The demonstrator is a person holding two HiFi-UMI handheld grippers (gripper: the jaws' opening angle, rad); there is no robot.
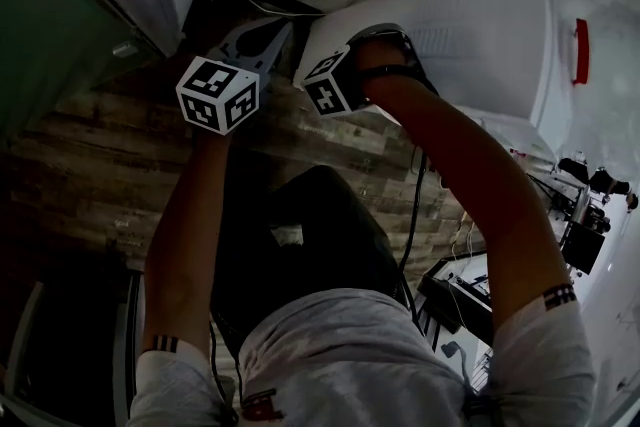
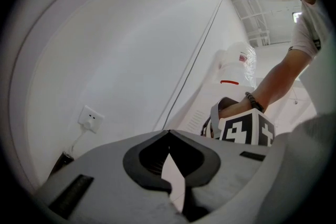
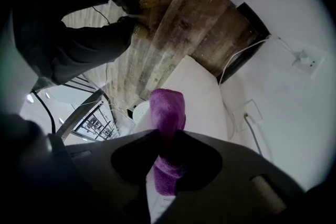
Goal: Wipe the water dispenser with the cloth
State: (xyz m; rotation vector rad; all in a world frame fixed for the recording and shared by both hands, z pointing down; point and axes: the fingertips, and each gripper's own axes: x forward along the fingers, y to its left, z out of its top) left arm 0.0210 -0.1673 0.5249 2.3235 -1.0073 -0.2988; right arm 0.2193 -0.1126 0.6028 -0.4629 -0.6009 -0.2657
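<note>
The white water dispenser (image 1: 480, 30) stands against the wall, with a red mark (image 1: 580, 50) on it. My right gripper (image 3: 167, 132) is shut on a purple cloth (image 3: 168, 110), which sticks out past the jaws against the dispenser's white side panel (image 3: 202, 99). In the head view its marker cube (image 1: 333, 83) sits at the dispenser's left edge and the cloth is hidden. My left gripper (image 2: 169, 132) is shut with nothing in it and points at the white wall beside the dispenser (image 2: 231, 86). In the head view it (image 1: 262, 37) hovers just left of the right one.
A wall socket (image 2: 89, 118) with a plugged cable sits low on the wall, by a dark skirting (image 1: 235, 0). Wood-pattern floor (image 1: 90, 155) lies below. Metal frames and cables (image 1: 575, 205) crowd the right side, and a glass partition (image 1: 50, 25) stands at left.
</note>
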